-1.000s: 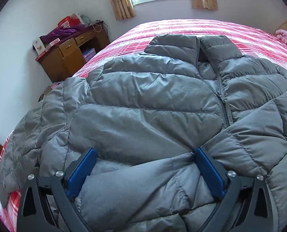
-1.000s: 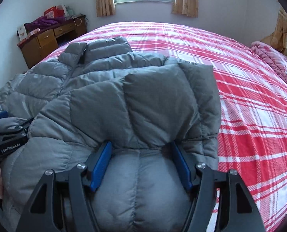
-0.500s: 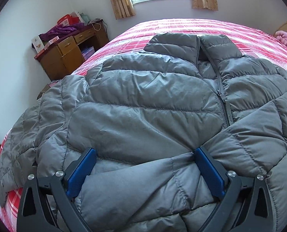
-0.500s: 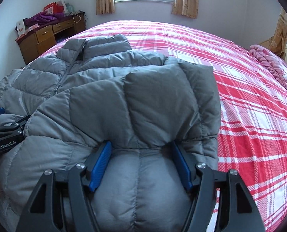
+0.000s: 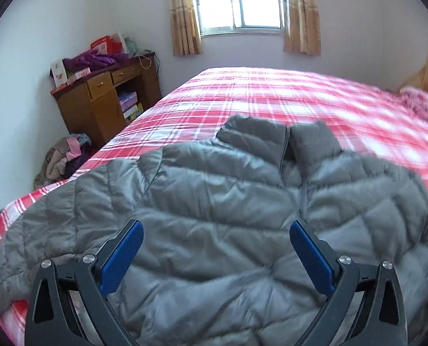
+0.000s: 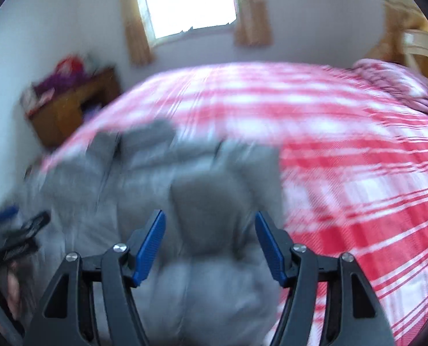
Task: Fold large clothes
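A grey quilted puffer jacket (image 5: 228,199) lies front up on the red plaid bed (image 5: 242,98), collar toward the window, one sleeve folded across its front. My left gripper (image 5: 215,227) is open above the jacket's lower part, holding nothing. My right gripper (image 6: 209,220) is open above the folded sleeve (image 6: 211,201); that view is blurred by motion. The jacket (image 6: 145,190) fills its lower left, and the left gripper (image 6: 15,230) shows at its left edge.
A wooden desk (image 5: 104,98) piled with boxes and purple cloth stands left of the bed. A heap of clothes (image 5: 61,158) lies on the floor beside it. A pink blanket (image 6: 392,83) and a chair (image 6: 421,49) are at the right.
Both grippers have pulled back and risen away from the jacket; their fingers no longer press into the fabric. More of the bed and window shows now.
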Tool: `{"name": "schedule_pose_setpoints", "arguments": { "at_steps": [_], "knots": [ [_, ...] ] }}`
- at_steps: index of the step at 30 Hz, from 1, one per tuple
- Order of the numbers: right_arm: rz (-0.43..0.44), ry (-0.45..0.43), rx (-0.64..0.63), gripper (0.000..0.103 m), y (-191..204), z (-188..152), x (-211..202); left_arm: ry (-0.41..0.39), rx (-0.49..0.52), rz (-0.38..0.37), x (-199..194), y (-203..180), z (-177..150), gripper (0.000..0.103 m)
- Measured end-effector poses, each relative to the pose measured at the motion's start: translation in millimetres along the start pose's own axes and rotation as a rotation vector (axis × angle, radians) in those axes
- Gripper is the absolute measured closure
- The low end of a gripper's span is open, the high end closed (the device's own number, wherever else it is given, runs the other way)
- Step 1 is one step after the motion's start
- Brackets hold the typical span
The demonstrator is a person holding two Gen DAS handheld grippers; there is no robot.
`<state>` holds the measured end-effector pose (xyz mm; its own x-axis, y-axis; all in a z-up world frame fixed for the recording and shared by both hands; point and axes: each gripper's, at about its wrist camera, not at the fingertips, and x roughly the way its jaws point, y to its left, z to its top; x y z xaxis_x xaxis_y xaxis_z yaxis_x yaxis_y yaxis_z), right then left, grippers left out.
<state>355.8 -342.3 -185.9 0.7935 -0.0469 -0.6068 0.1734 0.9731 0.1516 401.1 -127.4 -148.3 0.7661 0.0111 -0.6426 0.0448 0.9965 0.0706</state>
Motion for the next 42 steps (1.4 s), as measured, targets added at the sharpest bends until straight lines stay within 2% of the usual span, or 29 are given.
{"name": "schedule_pose_setpoints", "arguments": {
  "at_steps": [2, 3, 5, 6, 9, 15, 18, 20, 22, 23, 24, 26, 28, 29, 31, 36, 38, 39, 41, 42],
  "knots": [
    [-0.01, 0.013, 0.019, 0.036, -0.5, 14.4, 13.4, 0.033, 0.022, 0.01, 15.4, -6.0, -0.7, 0.001],
    [0.002, 0.035, 0.011, 0.036, 2.1, 18.2, 24.1, 0.06, 0.057, 0.046, 29.3, -10.8, -7.0, 0.001],
    [0.006, 0.092, -0.061, 0.036, 13.5, 19.1, 51.0, 0.116, 0.1, 0.087, 49.0, -16.9, -18.2, 0.001],
    [-0.007, 0.118, -0.094, 0.036, 18.0, 16.8, 61.1, 0.152, 0.107, 0.086, 59.0, -17.5, -23.9, 0.001],
    [-0.035, 0.196, -0.156, 0.035, 22.6, -2.2, 90.2, 0.164, 0.084, 0.072, 64.8, -16.0, -25.8, 0.001],
    [-0.024, 0.213, -0.146, 0.035, 14.2, -8.1, 99.3, 0.173, 0.08, 0.078, 70.6, -15.8, -26.2, 0.001],
    [-0.071, 0.215, -0.184, 0.035, 21.7, -8.6, 95.1, 0.215, 0.084, 0.054, 65.5, -8.4, -21.4, 0.001],
    [-0.101, 0.206, -0.193, 0.034, 29.2, -4.7, 85.3, 0.177, 0.024, 0.052, 42.8, 7.3, -13.7, 0.001],
    [-0.048, 0.166, -0.157, 0.033, 33.9, -5.1, 53.5, 0.105, -0.029, -0.008, 11.5, 20.1, -14.2, 0.001],
    [-0.02, 0.152, -0.155, 0.029, 39.0, -7.6, 39.1, 0.085, -0.04, -0.022, 2.8, 22.6, -16.6, 0.001],
    [0.003, 0.135, -0.158, 0.023, 45.7, -12.8, 22.5, 0.075, -0.047, -0.029, -3.1, 22.4, -22.5, 0.001],
    [0.06, 0.111, -0.165, 0.019, 60.3, -29.3, 0.3, 0.109, -0.017, -0.021, 5.1, 12.4, -36.5, 0.001],
    [0.057, 0.167, -0.176, 0.019, 72.5, -47.2, 8.6, 0.172, 0.056, 0.031, 25.6, -0.9, -51.1, 0.001],
    [0.055, 0.218, -0.185, 0.019, 77.4, -59.0, 21.1, 0.175, 0.063, 0.031, 30.8, -3.9, -55.7, 0.001],
    [0.024, 0.228, -0.201, 0.019, 81.0, -70.0, 31.2, 0.174, 0.049, 0.021, 33.3, -2.7, -54.1, 0.001],
    [-0.003, 0.243, -0.222, 0.018, 87.1, -71.4, 40.6, 0.197, 0.04, -0.005, 36.2, 4.4, -49.3, 0.001],
    [-0.009, 0.246, -0.228, 0.018, 90.1, -70.8, 40.6, 0.163, 0.069, 0.029, 15.7, 18.8, -42.5, 0.001],
    [-0.009, 0.242, -0.231, 0.019, 90.8, -69.9, 35.8, 0.135, 0.071, 0.023, -0.7, 27.8, -40.5, 0.001],
    [-0.016, 0.199, -0.222, 0.018, 86.4, -67.8, 15.5, 0.054, 0.061, 0.009, -43.9, 64.0, -38.1, 0.001],
    [-0.01, 0.157, -0.205, 0.014, 83.3, -68.5, -4.3, 0.028, 0.057, 0.018, -58.5, 82.1, -39.7, 0.001]
  ]
}}
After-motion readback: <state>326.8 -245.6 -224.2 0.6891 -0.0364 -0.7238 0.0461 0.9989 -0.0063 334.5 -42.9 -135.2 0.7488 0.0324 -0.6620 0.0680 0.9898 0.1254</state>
